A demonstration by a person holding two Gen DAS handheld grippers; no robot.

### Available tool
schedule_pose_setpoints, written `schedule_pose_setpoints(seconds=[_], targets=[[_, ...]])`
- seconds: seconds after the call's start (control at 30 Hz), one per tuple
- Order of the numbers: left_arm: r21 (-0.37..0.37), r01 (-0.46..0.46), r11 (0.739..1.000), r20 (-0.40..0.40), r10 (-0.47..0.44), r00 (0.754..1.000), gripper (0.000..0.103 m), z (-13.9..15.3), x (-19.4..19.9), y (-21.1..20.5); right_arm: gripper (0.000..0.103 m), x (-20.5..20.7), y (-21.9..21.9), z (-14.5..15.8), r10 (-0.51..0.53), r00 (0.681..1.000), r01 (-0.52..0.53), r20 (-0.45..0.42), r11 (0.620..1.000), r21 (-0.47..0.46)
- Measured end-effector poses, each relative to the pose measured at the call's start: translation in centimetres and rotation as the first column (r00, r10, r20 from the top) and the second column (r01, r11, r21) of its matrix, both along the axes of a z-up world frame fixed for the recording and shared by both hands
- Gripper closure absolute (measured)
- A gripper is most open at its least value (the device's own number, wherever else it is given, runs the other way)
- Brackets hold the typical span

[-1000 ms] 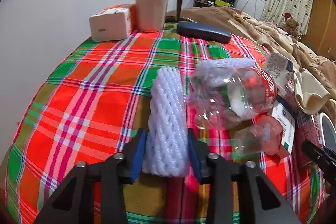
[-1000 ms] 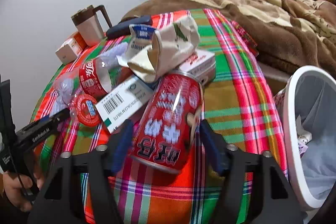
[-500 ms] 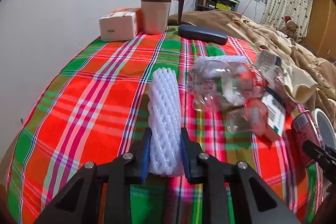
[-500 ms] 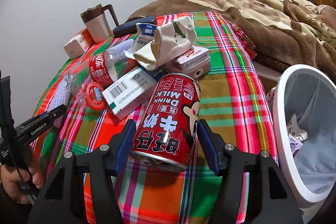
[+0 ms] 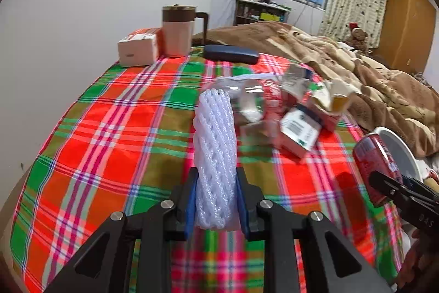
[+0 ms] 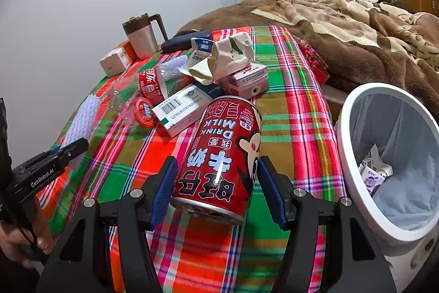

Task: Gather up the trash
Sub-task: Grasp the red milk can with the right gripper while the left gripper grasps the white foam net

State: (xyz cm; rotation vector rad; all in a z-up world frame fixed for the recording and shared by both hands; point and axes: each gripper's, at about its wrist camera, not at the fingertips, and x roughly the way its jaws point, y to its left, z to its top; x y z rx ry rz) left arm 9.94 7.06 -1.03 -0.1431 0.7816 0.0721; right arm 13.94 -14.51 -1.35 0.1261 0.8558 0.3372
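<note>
Two pieces of trash gripped above the plaid tabletop's near edge. Red metal milk-drink can: rigid, slick, probably light, clamped across its lower body by right gripper, beside white bin. White foam net sleeve: soft, springy, pinched at near end by left gripper. Both angled downward.

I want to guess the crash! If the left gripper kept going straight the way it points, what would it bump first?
Probably the crushed clear bottle: it lies just beyond the tip of the foam net the left gripper holds. Depth is hard to judge.
</note>
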Motion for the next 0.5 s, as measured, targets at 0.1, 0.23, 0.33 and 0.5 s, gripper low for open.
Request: schedule_pose_setpoints(seconds=[0.1,0.23,0.33,0.5], targets=[[-0.006,0.038,0.999,0.010,-0.038,0.999,0.077,0.3,-0.8,-1.3,0.042,-0.8,-0.6,0.2,0.001,1.000,-0.001,0.009,1.000,0.013],[-0.014,0.078,0.997,0.012,-0.078,0.997,0.077,0.4,-1.0,-2.9,0.042,-1.4,-1.2,0.1,-0.001,1.000,0.001,0.009,1.000,0.021],[-0.014,0.097,0.995,0.007,-0.097,0.995,0.077,0.3,-0.9,-3.8,0.042,-1.6,-1.7,0.0,-0.009,1.000,0.008,0.005,1.000,0.023],[-0.007,0.121,0.993,0.006,-0.121,0.993,0.077,0.5,-0.7,-5.3,0.042,-1.9,-2.5,0.3,-0.022,1.000,0.022,0.013,0.999,0.030]])
